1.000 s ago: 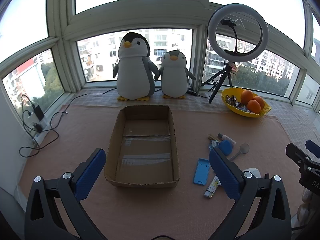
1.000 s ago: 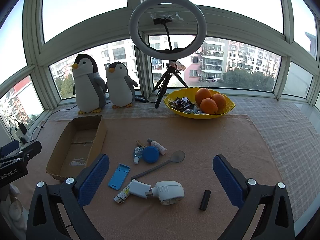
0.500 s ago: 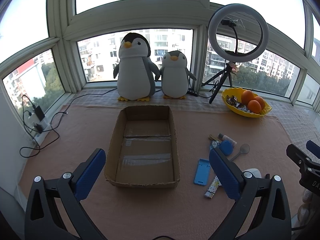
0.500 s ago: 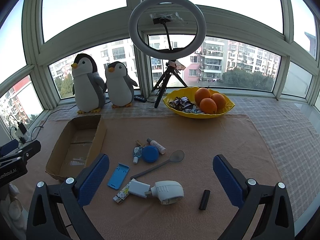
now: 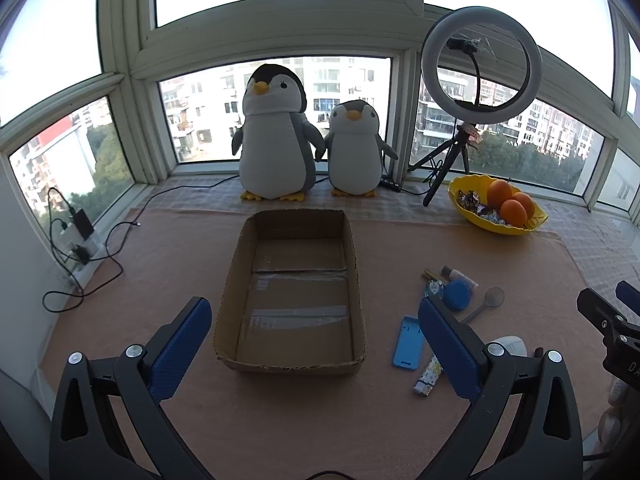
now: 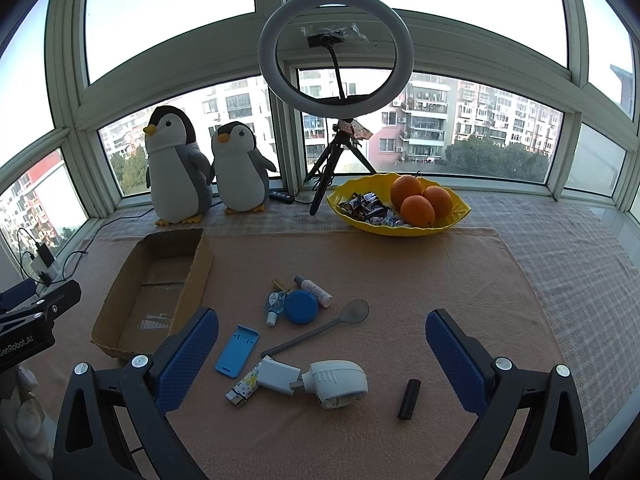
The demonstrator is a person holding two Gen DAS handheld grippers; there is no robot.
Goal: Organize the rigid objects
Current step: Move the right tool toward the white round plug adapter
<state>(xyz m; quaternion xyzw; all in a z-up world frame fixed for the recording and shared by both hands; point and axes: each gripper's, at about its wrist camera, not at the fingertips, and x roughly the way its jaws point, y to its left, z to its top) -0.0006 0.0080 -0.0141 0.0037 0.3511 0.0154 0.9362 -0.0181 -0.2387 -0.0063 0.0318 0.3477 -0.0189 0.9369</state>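
My grippers' pads [image 6: 187, 354] are blue with a fine diamond texture on black arms. The cloth [image 6: 400, 264] over the table is plain peach; past its far edge lies grey-and-white check. The box [image 5: 294, 292] is brown cardboard, the phone stand [image 6: 237, 345] light blue, the bowl [image 6: 400, 229] yellow, the oranges [image 6: 418, 211] orange.

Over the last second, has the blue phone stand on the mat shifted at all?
No. In the right wrist view the blue phone stand lies in the same spot beside the cardboard box, with the grey spoon to its right as before.
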